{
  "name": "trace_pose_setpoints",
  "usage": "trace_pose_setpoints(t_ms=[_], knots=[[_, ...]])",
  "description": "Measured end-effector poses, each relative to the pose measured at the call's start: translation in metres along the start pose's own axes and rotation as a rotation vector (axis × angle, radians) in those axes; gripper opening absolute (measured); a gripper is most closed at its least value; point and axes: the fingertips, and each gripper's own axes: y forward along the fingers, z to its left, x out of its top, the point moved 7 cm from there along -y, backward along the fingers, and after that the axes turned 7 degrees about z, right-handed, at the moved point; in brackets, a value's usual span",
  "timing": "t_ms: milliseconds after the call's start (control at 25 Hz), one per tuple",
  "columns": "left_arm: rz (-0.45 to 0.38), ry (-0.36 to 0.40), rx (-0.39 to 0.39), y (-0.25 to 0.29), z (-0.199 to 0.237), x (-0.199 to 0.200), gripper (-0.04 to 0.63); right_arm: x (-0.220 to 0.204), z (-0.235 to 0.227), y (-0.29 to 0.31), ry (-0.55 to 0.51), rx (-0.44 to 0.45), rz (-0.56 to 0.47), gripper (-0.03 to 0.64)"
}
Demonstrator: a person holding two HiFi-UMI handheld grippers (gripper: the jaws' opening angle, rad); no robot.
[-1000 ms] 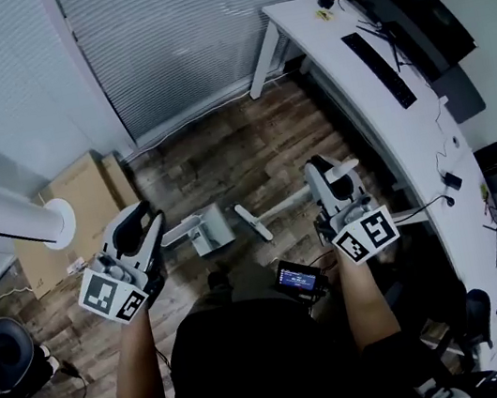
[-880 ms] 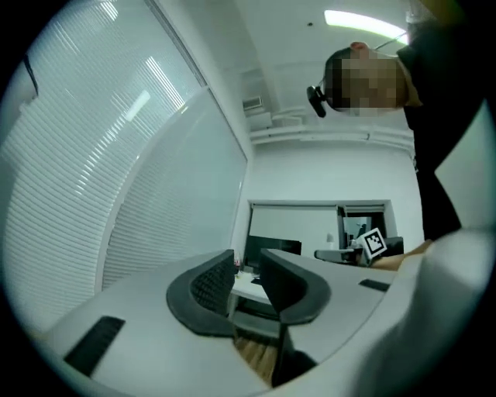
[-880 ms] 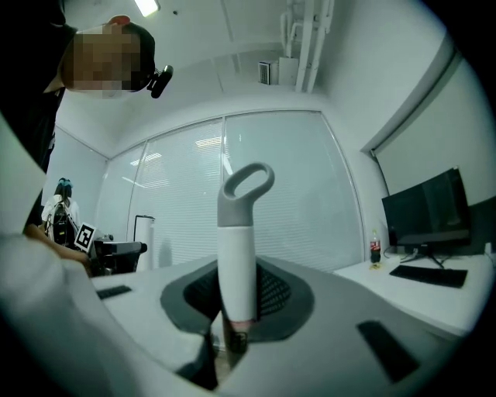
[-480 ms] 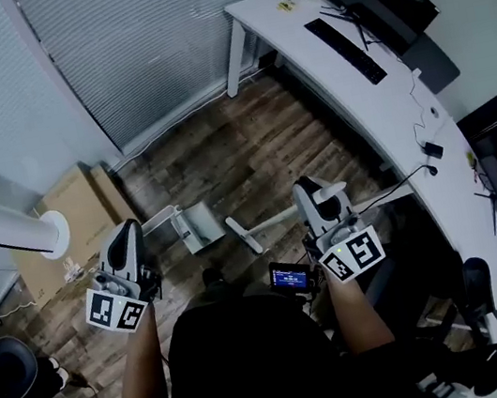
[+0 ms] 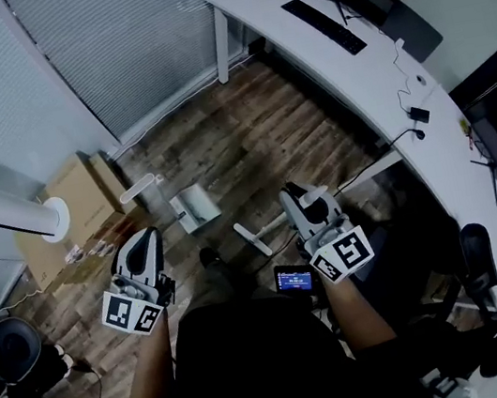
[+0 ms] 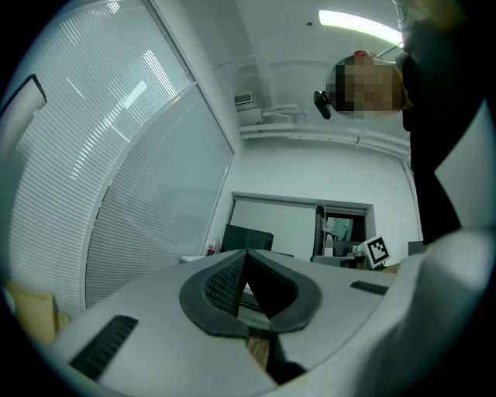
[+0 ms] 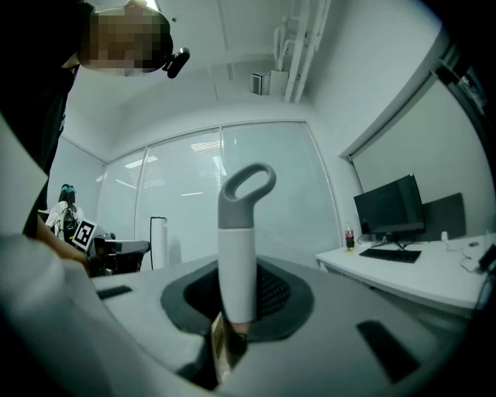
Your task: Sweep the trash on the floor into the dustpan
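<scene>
On wood floor (image 5: 256, 135) ahead of both grippers, dustpan (image 5: 197, 206) sits well apart from left gripper (image 6: 246, 267), its jaws pressed together on nothing; right gripper (image 7: 236, 302) clenched round white broom handle (image 7: 235, 256), grey loop end jutting past the jaws.

Left gripper (image 5: 142, 243): 2 jaws together, nothing between.
Right gripper (image 5: 299, 201): 2 jaws clamped on broom handle (image 7: 236, 264).
Forearms: both extended forward.
</scene>
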Motion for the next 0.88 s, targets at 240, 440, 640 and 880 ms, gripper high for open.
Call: trace_pose_setpoints(t_ms=[240,440,640,880], knots=[[0.054,0.024,-0.002,-0.034,-0.044,-0.021,-0.005,-0.022,0.021,-0.034,-0.002,0.021,0.015,0.051],[0.078,0.022,0.032,-0.059,-0.05,-0.028,-0.005,-0.033,0.033,-0.047,0.01,0.021,0.028,0.05],[0.072,0.006,0.008,-0.069,-0.046,-0.029,-0.005,-0.042,0.046,-0.057,0.025,-0.018,0.055,0.05],[0.09,0.014,-0.03,-0.077,-0.033,-0.029,-0.005,-0.041,0.067,-0.068,0.037,-0.094,0.069,0.051]])
